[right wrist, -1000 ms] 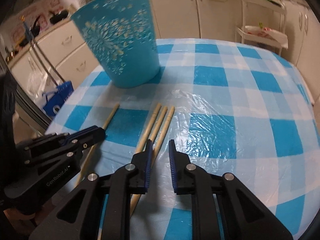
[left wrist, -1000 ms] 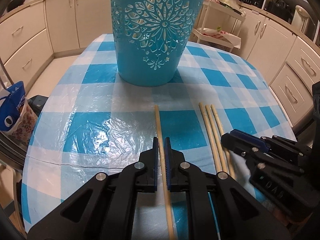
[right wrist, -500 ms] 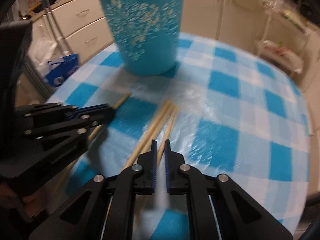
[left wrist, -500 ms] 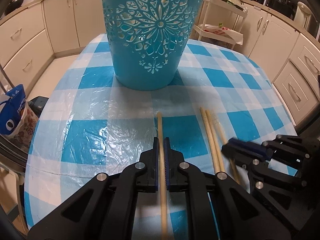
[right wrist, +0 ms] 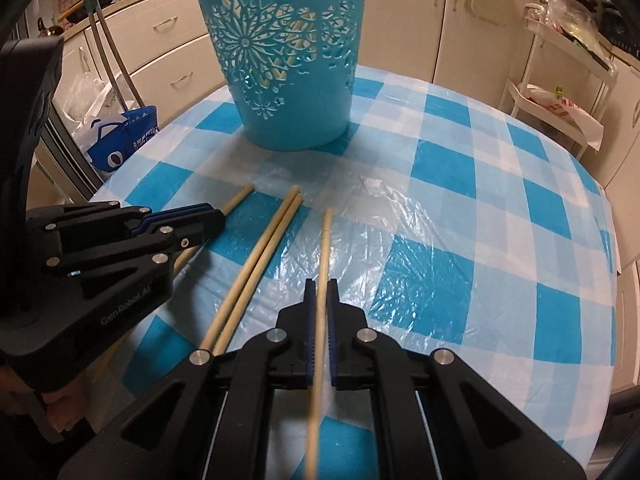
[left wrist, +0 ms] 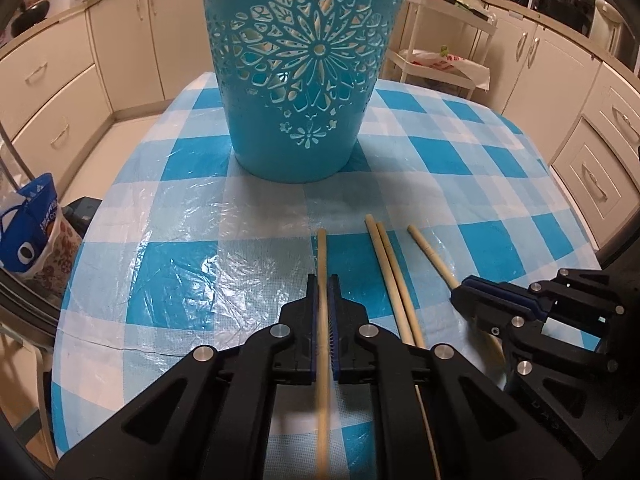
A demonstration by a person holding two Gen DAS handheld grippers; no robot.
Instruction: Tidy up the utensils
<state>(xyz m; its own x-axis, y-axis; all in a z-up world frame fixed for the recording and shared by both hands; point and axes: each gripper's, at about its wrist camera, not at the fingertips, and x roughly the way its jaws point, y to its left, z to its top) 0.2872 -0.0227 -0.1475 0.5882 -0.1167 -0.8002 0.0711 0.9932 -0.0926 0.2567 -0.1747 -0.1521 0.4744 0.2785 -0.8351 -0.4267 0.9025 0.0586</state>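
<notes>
Each gripper holds one wooden chopstick over the blue-checked table. My left gripper (left wrist: 323, 280) is shut on a chopstick (left wrist: 322, 254) that points at the cut-out blue basket (left wrist: 308, 80). My right gripper (right wrist: 321, 285) is shut on another chopstick (right wrist: 326, 246), its tip low over the cloth. Between them two loose chopsticks (left wrist: 394, 280) lie side by side on the table, also seen as a pair of chopsticks (right wrist: 260, 264) in the right wrist view. The right gripper (left wrist: 466, 300) shows at the right of the left wrist view, and the left gripper (right wrist: 218, 220) at the left of the right wrist view. The basket (right wrist: 284, 60) stands upright beyond them all.
A clear plastic sheet covers the round table (left wrist: 160, 280). Beyond its left edge stands a blue bag (left wrist: 28, 236). Cream cabinets (left wrist: 52, 92) ring the room, and a white shelf cart (right wrist: 560, 92) stands behind the table on the right.
My right gripper has shut on the rightmost of the three chopsticks and drawn it away from the other two. The left gripper kept its chopstick, and the basket looms a little nearer.
</notes>
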